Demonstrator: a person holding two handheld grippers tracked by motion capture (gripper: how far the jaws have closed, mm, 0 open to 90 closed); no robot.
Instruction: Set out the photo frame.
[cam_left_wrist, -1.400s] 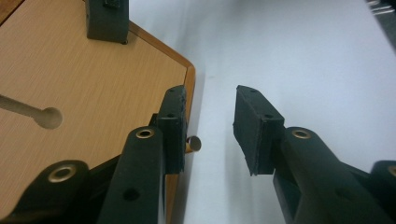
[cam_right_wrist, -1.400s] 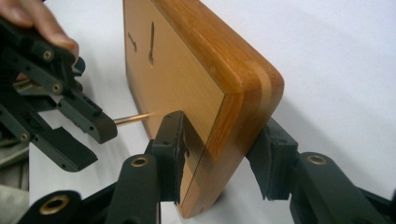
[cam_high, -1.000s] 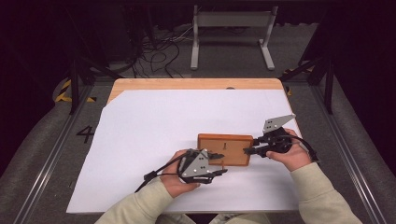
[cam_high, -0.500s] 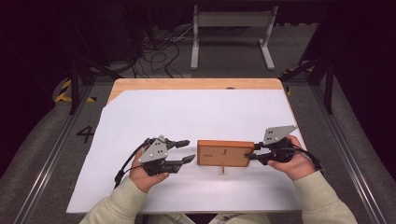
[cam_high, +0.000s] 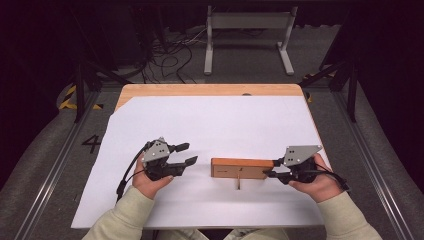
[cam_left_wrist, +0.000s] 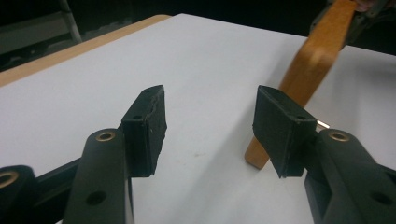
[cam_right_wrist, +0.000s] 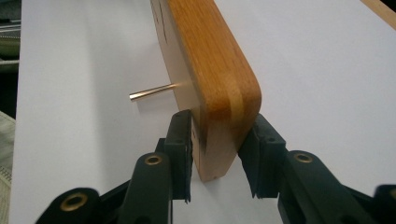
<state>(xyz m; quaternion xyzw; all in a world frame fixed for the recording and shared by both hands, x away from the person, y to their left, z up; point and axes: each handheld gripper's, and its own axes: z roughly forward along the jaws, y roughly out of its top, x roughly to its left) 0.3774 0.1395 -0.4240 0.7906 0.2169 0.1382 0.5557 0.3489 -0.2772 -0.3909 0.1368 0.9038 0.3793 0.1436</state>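
High view, table: a light wooden table (cam_high: 210, 90) covered by a large white paper sheet (cam_high: 220, 125).
High view, block: a flat rectangular orange-brown wooden block (cam_high: 242, 168) stands on its long edge on the sheet, toward my right, with a thin peg (cam_high: 239, 183) sticking out of its near face.
High view, my left gripper (cam_high: 186, 154): jaws spread apart, nothing between them, pointing at the block's left end but clear of it.
High view, my right gripper (cam_high: 270, 168): at the block's right end, gripping it; grey three-cornered plate on top.
Left gripper view, jaws: wide apart over bare white sheet.
Left gripper view, block (cam_left_wrist: 308, 65): ahead and to the right, seen end-on and leaning in the frame, its far end in my other gripper.
Right gripper view, jaws: clamped on the rounded end of the block (cam_right_wrist: 210, 65), one pad on each broad face.
Right gripper view, peg (cam_right_wrist: 152, 92): a slim brass-coloured pin juts from the left face, just above my left pad.
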